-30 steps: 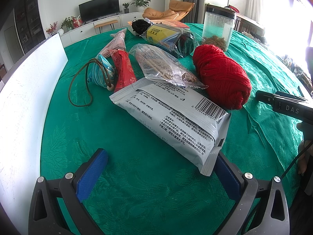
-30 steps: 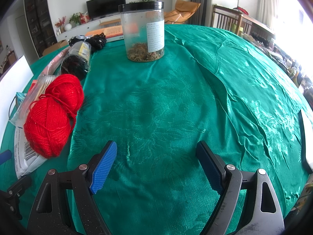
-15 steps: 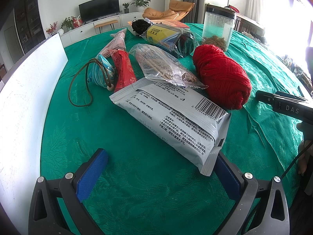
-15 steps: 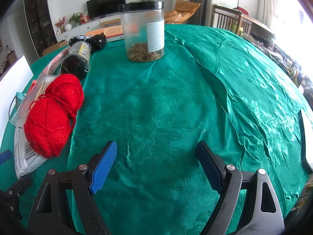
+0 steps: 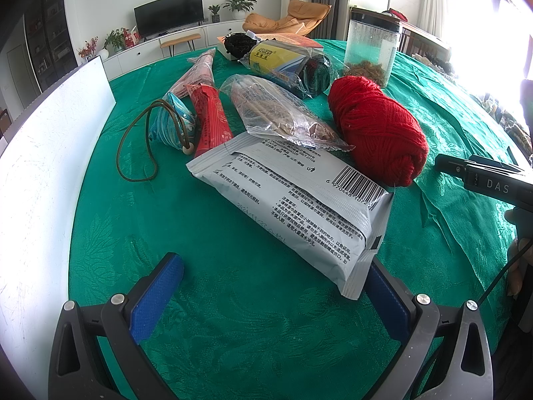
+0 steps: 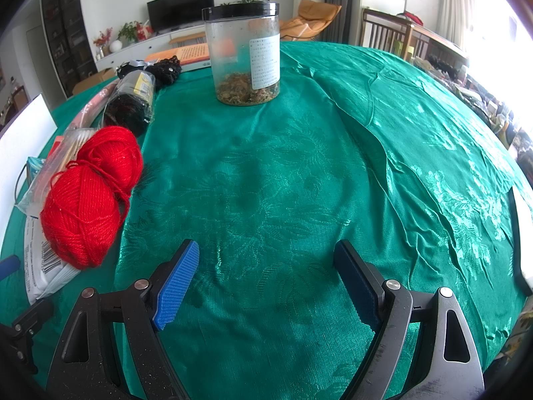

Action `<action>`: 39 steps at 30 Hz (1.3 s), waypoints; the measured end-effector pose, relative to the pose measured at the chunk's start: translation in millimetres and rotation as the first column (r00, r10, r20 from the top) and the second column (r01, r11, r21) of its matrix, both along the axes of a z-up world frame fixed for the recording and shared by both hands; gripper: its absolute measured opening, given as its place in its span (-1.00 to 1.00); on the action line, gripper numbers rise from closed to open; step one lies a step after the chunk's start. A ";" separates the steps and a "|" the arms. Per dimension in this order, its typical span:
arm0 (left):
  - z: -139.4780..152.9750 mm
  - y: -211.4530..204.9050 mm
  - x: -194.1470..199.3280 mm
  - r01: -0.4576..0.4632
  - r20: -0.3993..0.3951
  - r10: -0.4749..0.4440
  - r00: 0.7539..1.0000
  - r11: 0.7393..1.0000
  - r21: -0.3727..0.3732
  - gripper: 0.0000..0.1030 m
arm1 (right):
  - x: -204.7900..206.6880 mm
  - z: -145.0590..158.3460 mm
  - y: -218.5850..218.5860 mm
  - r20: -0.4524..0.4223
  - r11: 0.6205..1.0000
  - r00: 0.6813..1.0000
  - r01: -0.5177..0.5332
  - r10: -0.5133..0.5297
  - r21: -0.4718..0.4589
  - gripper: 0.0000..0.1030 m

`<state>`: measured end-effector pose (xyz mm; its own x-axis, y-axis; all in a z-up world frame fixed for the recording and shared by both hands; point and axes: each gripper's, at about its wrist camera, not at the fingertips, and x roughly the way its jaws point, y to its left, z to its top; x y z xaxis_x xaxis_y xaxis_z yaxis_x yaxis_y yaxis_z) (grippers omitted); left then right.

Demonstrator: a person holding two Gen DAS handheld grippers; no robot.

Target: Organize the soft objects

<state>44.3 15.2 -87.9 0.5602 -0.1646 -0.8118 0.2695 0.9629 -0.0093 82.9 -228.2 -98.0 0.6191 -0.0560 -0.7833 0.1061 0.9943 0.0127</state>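
Observation:
A red yarn skein lies on the green tablecloth, touching a grey-white printed pouch. Behind them lie a clear bag of brown sticks, a red packet, a blue pouch with a brown cord and a bagged dark bundle. My left gripper stands open just short of the pouch's near corner, which overlaps its right finger. In the right wrist view the yarn sits far left, and my right gripper hovers open over bare cloth.
A clear jar with a black lid holding dried plant matter stands mid-table. A white board stands along the left edge. A book and a black item lie at the back. Chairs and cluttered furniture stand to the right.

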 end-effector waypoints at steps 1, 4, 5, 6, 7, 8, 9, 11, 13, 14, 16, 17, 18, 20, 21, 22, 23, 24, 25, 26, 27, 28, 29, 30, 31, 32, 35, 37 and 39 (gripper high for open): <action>0.0 0.0 0.0 0.000 0.000 0.000 1.000 1.000 0.000 1.00 | 0.0 0.0 0.2 0.000 1.000 1.000 0.000 0.000 0.000 0.67; 0.0 0.0 0.0 0.000 0.000 0.000 1.000 1.000 0.000 1.00 | 0.0 -0.1 0.4 0.000 1.000 1.000 0.000 0.000 0.000 0.67; 0.0 0.1 0.0 0.000 0.000 0.000 1.000 1.000 0.000 1.00 | 0.0 0.0 0.1 0.000 1.000 1.000 0.000 0.000 0.000 0.67; 0.0 0.0 0.0 0.000 0.000 0.000 1.000 1.000 0.000 1.00 | 0.0 0.0 0.2 0.000 1.000 1.000 0.000 0.000 0.000 0.67; 0.0 -0.1 0.0 0.000 0.000 0.000 1.000 1.000 0.000 1.00 | 0.0 -0.1 0.3 0.000 1.000 1.000 0.000 0.000 0.000 0.67; 0.0 -0.1 0.0 0.000 0.000 0.000 1.000 1.000 0.000 1.00 | 0.0 0.0 0.1 0.000 1.000 1.000 0.000 0.000 0.000 0.67; 0.0 -0.1 0.0 0.000 0.000 0.000 1.000 1.000 0.000 1.00 | 0.0 -0.1 0.4 0.000 1.000 1.000 0.000 0.000 0.000 0.67; 0.0 -0.1 0.0 0.000 0.000 0.000 1.000 1.000 0.000 1.00 | 0.0 0.0 0.1 0.000 1.000 1.000 0.000 0.000 0.000 0.67; -0.1 -0.2 0.0 0.000 0.000 0.000 1.000 1.000 0.000 1.00 | 0.0 0.0 0.2 0.000 1.000 1.000 0.000 0.000 0.000 0.67; 0.0 0.0 0.0 0.000 0.000 0.000 1.000 1.000 0.000 1.00 | -0.1 0.0 0.1 0.000 1.000 1.000 0.000 0.000 0.000 0.67; 0.0 -0.2 0.0 0.000 0.000 0.000 1.000 1.000 0.000 1.00 | -0.1 0.0 0.2 0.000 1.000 1.000 0.000 0.000 0.000 0.67; 0.0 -0.2 0.0 0.000 0.000 0.000 1.000 1.000 0.000 1.00 | -0.1 0.0 0.1 0.000 1.000 1.000 0.000 0.000 0.000 0.67; 0.0 -0.2 0.1 0.000 0.000 0.000 1.000 1.000 0.000 1.00 | -0.1 0.0 0.0 0.000 1.000 1.000 0.000 0.000 0.000 0.67; 0.0 -0.2 0.1 0.000 0.000 0.000 1.000 1.000 0.000 1.00 | -0.1 -0.1 0.2 0.000 1.000 1.000 0.000 0.000 0.000 0.67; 0.0 -0.2 0.1 0.000 0.000 0.000 1.000 1.000 0.000 1.00 | -0.1 0.0 -0.1 0.000 1.000 1.000 0.000 0.000 0.000 0.67; 0.0 -0.3 0.1 0.000 0.000 0.000 1.000 1.000 0.000 1.00 | -0.1 -0.1 0.2 0.000 1.000 1.000 0.000 0.000 0.000 0.67; 0.0 -0.3 0.1 0.000 0.000 0.000 1.000 1.000 0.000 1.00 | -0.2 0.0 -0.2 0.000 1.000 1.000 0.000 0.000 0.001 0.67; 0.0 -0.3 0.1 0.000 0.000 0.000 1.000 1.000 0.000 1.00 | -0.2 0.0 -0.1 0.000 1.000 1.000 0.000 0.000 0.001 0.67; 0.1 -0.1 -0.3 -0.001 0.000 0.001 1.000 1.000 0.002 1.00 | -0.2 -0.1 0.1 0.000 1.000 1.000 0.000 0.000 0.002 0.67; 0.5 0.0 -0.9 0.002 -0.003 -0.002 1.000 1.000 0.004 1.00 | -0.2 -0.1 0.1 0.001 1.000 1.000 0.000 0.000 0.002 0.67; 1.1 0.4 -2.1 0.010 -0.012 -0.010 1.000 1.000 0.007 1.00 | -0.2 0.0 0.0 0.001 1.000 1.000 0.000 0.000 0.002 0.67; 1.4 1.5 -4.1 0.023 -0.018 -0.023 1.000 1.000 0.007 1.00 | -0.2 0.0 0.0 0.001 1.000 1.000 0.000 0.000 0.002 0.67; 1.4 3.0 -6.9 0.032 -0.019 -0.032 0.999 0.999 0.007 1.00 | -0.2 0.0 -0.2 0.001 1.000 1.000 0.000 0.000 0.002 0.67; 1.5 5.1 -10.3 0.039 -0.015 -0.039 0.999 0.999 0.005 1.00 | 0.0 0.1 0.0 0.001 1.000 1.000 0.000 0.000 0.002 0.67; 1.5 7.0 -13.6 0.043 -0.011 -0.043 0.999 0.999 0.003 1.00 | 0.4 0.0 0.5 0.001 1.000 1.000 -0.001 0.001 0.002 0.67; 1.5 8.5 -15.5 0.047 -0.007 -0.047 0.999 0.999 0.002 1.00 | 0.2 0.0 -0.1 0.001 1.000 1.000 -0.001 0.001 0.000 0.67; 1.4 7.2 -16.7 0.039 0.002 -0.039 0.999 0.999 -0.001 1.00 | -1.5 1.6 -2.0 0.013 1.000 1.000 -0.006 0.005 0.023 0.67; 1.0 6.6 -16.6 0.032 0.005 -0.032 0.999 0.999 -0.002 1.00 | -6.4 9.8 -7.6 0.048 0.987 0.999 -0.018 0.011 0.160 0.66; 1.1 6.7 -15.9 0.030 0.006 -0.030 1.000 1.000 -0.004 1.00 | -9.1 26.3 0.2 0.099 0.949 0.993 -0.096 0.069 0.300 0.66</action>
